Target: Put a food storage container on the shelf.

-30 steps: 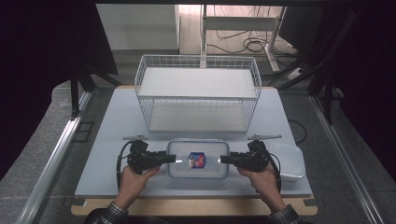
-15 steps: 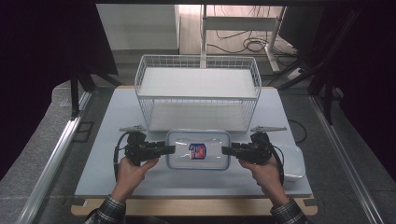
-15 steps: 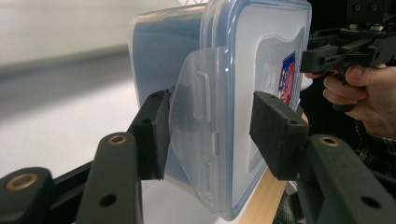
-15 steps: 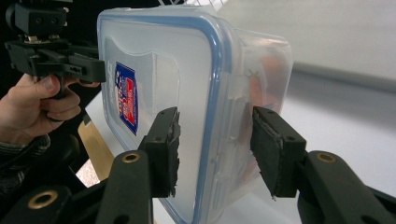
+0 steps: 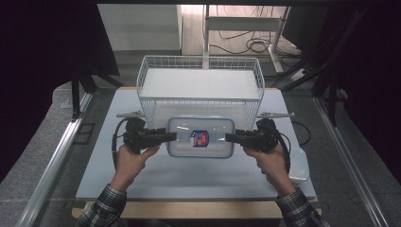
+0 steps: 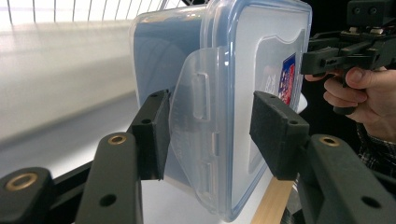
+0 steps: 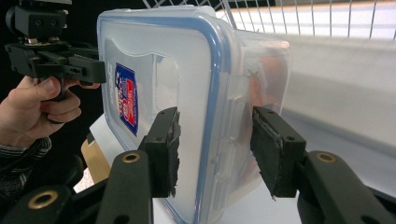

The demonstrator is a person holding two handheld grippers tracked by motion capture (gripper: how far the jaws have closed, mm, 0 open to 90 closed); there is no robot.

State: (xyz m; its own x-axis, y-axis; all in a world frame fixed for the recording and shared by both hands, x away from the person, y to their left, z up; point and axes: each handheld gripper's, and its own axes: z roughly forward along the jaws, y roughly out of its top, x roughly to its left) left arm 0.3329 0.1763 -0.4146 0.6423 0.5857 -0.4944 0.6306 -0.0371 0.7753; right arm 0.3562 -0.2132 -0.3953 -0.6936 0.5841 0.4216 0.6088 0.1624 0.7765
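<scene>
**2 claws carry a lidded container**

The left claw (image 5: 166, 136) is clenched on the left end of the clear plastic container (image 5: 200, 137), its pads pressing the lid and the underside around the side latch (image 6: 198, 126). The container hangs between the 2 claws, above the white surface (image 5: 189, 172) and just in front of the wire basket (image 5: 200, 87). The right claw (image 5: 232, 138) grips the opposite end the same way. A white device (image 5: 298, 163) lies just beyond the right claw.
</scene>
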